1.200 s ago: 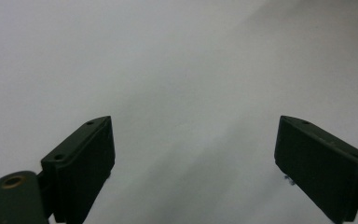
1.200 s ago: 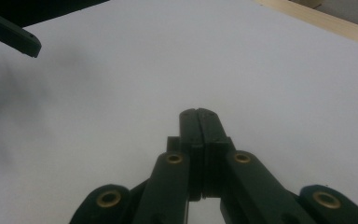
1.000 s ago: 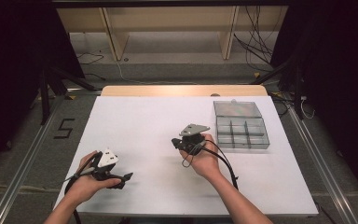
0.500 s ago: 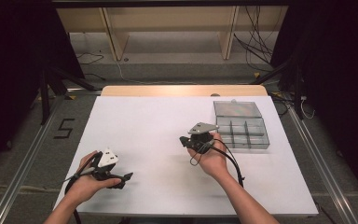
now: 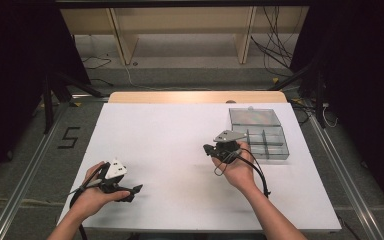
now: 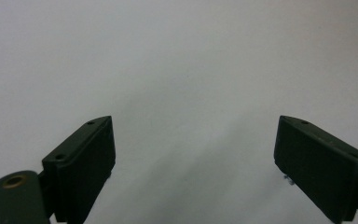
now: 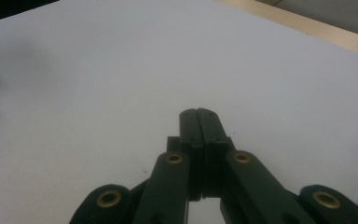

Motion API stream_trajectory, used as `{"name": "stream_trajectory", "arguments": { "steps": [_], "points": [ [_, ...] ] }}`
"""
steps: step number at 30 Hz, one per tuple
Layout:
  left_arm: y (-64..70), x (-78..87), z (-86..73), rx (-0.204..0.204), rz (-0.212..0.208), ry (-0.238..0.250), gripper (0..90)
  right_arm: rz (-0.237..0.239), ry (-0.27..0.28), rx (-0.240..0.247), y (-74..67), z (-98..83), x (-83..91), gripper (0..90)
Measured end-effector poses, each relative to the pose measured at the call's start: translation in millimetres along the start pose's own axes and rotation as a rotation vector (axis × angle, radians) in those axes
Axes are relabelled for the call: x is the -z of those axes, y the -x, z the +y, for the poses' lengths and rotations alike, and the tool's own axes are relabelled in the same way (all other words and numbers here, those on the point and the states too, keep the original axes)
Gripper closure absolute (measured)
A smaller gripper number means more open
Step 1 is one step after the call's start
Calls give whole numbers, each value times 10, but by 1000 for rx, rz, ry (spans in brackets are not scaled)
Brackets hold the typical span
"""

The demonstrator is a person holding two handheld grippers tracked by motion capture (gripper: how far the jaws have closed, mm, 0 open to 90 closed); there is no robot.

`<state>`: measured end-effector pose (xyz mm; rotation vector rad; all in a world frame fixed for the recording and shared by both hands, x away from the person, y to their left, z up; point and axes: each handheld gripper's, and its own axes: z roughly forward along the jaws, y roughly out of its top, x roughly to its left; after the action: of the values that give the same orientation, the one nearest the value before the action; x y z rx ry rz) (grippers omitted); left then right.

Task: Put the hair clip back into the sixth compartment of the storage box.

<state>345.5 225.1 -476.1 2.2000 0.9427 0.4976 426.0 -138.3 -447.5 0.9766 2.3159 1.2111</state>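
One white table fills the middle of the high view, and on it, at centre right, sits one clear compartment box, its long axis running up the frame, lid end uppermost. Your right gripper, jaws pressed together on nothing, sits just left of the box's lower end and points away from it toward frame left, so the box lies to its right. Your left gripper, one of two tools, rests at lower left with jaws spread and empty, well apart from the box; the right hand is nearer.

White table, wooden far edge, clear compartmented box resting at its far right side
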Motion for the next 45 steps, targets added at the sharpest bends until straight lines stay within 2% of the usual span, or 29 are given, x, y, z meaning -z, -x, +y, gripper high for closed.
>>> {"name": "stream_trajectory", "arguments": {
  "steps": [45],
  "points": [
    [-2,-2,3,-3,1,-7,121,-123,15,-80,546,-252,500,900]
  ]
}}
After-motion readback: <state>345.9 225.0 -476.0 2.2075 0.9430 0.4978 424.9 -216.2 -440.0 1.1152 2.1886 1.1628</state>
